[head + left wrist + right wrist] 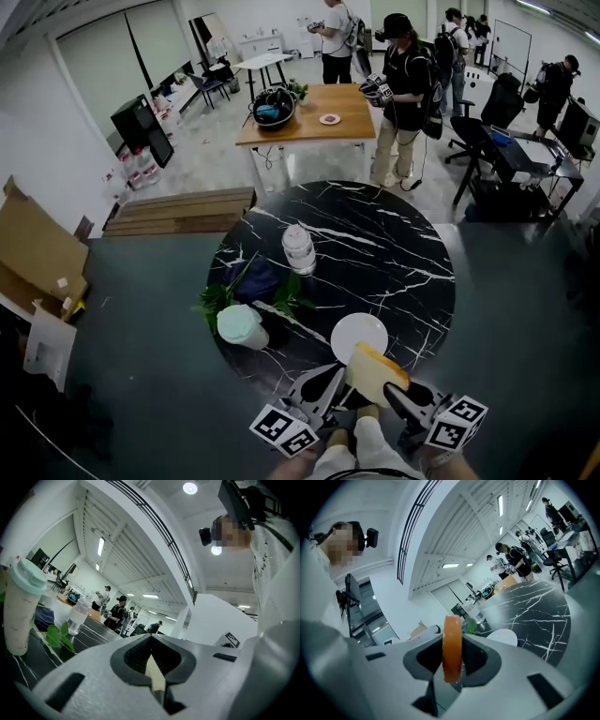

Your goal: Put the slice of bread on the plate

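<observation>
The tan square slice of bread (375, 371) is clenched at opposite edges by the left claw (337, 377) and the right claw (392, 390). It overlaps the near rim of the round white plate (354, 330) on the black marble tabletop (394, 253).

Near rim of plate (358, 330) under bread slice (376, 371); dish (329, 119) on far wooden tbl (349, 103) too small for ID.

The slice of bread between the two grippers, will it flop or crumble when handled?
Likely stiff: the slice of bread looks flat held between the left gripper and right gripper. Probably light and squashable, since both pinch its edges. Flat-sided, it should lie on the plate without rolling.
</observation>
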{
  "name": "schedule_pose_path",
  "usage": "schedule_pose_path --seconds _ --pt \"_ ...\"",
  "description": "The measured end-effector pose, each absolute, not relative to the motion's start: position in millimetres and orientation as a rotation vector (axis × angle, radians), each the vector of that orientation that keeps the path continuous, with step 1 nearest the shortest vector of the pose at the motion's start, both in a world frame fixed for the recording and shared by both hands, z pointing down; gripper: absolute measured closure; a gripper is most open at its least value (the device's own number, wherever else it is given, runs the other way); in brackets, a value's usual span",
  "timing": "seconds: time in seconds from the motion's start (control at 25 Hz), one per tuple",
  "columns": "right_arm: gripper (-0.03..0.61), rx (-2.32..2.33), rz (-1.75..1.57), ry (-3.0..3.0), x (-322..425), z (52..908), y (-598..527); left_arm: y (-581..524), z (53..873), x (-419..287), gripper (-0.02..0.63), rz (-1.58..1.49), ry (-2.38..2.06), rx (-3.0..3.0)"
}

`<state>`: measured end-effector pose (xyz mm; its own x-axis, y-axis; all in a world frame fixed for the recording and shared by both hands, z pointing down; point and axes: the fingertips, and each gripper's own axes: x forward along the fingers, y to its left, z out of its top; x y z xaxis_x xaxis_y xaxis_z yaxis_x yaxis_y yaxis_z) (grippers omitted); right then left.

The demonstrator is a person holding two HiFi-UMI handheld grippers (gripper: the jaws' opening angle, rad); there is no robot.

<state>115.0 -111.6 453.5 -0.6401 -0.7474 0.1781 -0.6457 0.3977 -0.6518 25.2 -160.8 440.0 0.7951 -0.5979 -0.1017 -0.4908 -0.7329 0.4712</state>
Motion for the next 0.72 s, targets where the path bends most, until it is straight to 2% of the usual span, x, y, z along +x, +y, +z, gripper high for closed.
schedule_pose_path --seconds 0.44,0.72 --pt "0.488 -1.259 -1.362 2.371 129.7 530.8 -165.9 -204.5 488.6 39.4 0.606 -0.189 -1.010 2.615" --pt "0.488 -1.196 -1.508 2.170 125.4 558.4 -203.7 -235.1 510.0 24.2 0.606 -0.262 -1.184 2.509"
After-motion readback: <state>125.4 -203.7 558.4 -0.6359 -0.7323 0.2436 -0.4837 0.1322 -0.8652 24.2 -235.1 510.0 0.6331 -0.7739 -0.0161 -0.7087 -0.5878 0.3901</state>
